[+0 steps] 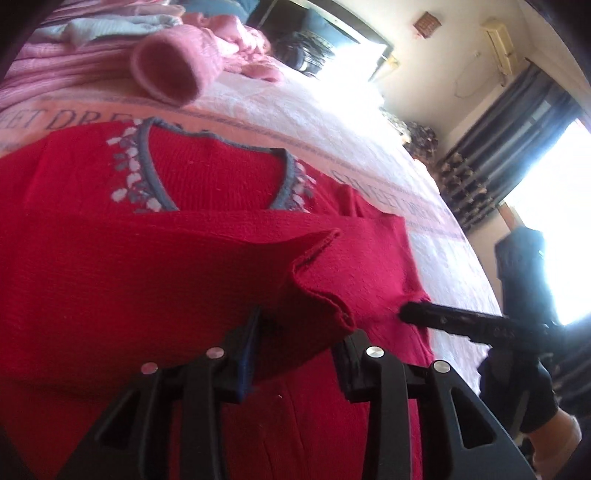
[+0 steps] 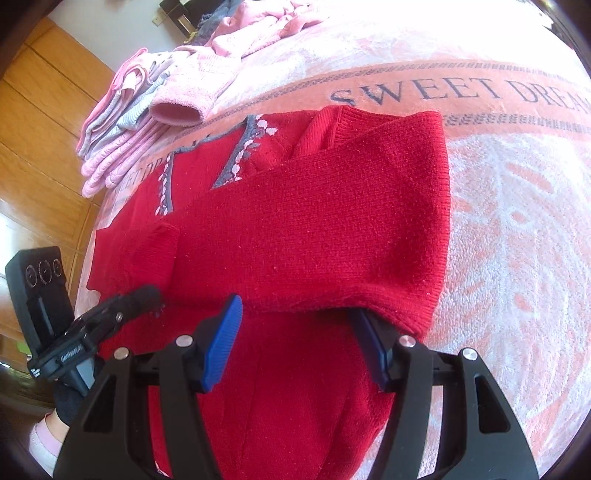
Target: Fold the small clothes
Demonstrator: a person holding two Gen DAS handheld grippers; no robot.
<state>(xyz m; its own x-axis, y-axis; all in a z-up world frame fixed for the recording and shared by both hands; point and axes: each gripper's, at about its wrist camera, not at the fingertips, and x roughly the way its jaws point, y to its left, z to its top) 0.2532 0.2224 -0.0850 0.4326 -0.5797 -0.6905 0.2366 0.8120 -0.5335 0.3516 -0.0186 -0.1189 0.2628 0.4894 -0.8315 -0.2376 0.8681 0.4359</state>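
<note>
- Your left gripper (image 1: 295,332) is gaping wide, holding nothing, a sleeve cuff (image 1: 325,280) draping over its fingers.
- Soft, limp red sweater (image 2: 314,221) is lying on the bedspread (image 2: 517,221); pinch hems.
- Your right gripper (image 2: 295,332) is spreading wide, empty, under a folded sleeve.

Sweater (image 2: 314,229) on bedspread (image 2: 517,221), folded stack (image 2: 122,122) behind-left — clothes heap (image 2: 258,22) beyond
</note>
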